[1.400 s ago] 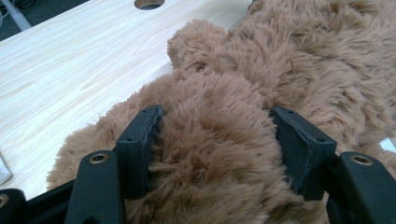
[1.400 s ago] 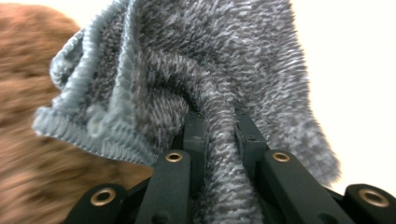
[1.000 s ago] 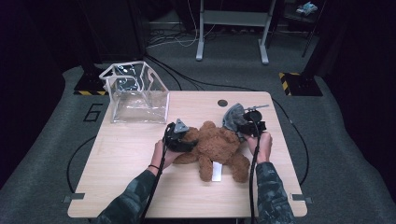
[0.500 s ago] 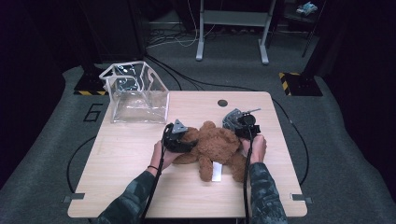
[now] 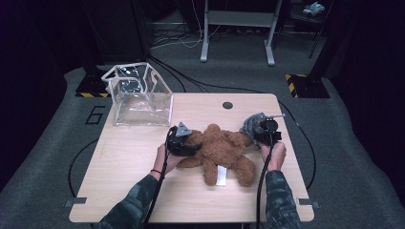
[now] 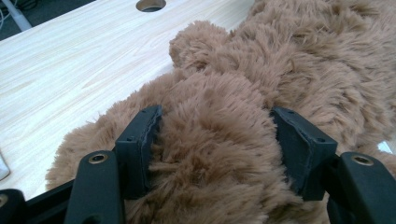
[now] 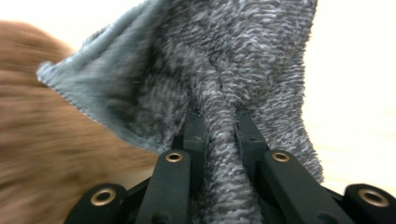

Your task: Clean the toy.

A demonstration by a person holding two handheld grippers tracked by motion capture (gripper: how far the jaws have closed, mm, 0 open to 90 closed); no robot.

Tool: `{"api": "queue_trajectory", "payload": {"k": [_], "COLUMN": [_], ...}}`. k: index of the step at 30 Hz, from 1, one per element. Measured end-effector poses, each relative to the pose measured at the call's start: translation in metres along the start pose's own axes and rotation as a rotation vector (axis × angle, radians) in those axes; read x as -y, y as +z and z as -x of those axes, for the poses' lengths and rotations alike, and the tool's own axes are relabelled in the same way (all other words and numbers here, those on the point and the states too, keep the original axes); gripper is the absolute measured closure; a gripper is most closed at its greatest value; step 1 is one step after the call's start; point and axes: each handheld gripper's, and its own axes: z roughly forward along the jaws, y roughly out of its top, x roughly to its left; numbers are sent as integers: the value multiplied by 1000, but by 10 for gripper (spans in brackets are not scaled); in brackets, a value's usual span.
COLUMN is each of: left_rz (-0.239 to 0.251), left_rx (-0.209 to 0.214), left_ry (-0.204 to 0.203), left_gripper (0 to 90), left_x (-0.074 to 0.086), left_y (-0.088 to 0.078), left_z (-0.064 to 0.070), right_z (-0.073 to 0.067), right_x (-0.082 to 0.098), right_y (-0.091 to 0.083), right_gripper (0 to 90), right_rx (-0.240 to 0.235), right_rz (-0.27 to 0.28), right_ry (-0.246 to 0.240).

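A brown teddy bear point(image 5: 219, 152) lies flat in the middle of the light wooden surface point(image 5: 143, 191). Its furry body spreads out, and a small white tag point(image 5: 221, 175) sticks out near its lower part.

The left claw point(image 5: 184, 143) sits at about 9 o'clock from the bear. In the left gripper view, its two black jaws squeeze a thick, fluffy lump of the bear point(image 6: 219, 140) between them, one jaw on each side, with fur puffing out around them.

The right claw point(image 5: 261, 131) is at about 2 o'clock from the bear, just beside one of its paws. It is clenched tight on a grey fuzzy cloth point(image 5: 250, 124). In the right gripper view, the cloth point(image 7: 224, 84) is pinched into a narrow fold between the jaws and fans out wide above them, with blurry brown fur off to the left.

A see-through plastic box point(image 5: 138, 95) stands at about 10 o'clock on the surface, well apart from the bear. A small round hole point(image 5: 227, 105) sits near the far edge.
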Motion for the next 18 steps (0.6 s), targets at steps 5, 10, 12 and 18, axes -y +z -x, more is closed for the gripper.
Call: {"api": "queue_trajectory", "payload": {"k": [5, 10, 12, 18], "left_rz": [-1, -1, -1, -3], "left_rx": [-9, -6, -6, 1], "left_ry": [5, 9, 6, 11], "left_gripper": [366, 366, 366, 366], "left_x": [-1, -1, -2, -2], "left_y": [0, 1, 1, 1], "left_z": [0, 1, 1, 1], "right_z": [-19, -31, -31, -20], "right_x": [3, 9, 10, 12], "right_y": [-26, -5, 7, 19], "right_gripper": [787, 787, 788, 789], "right_rx": [-124, -182, -162, -86], "right_rz": [31, -38, -48, -57], "right_ry": [-89, -139, -146, -108]}}
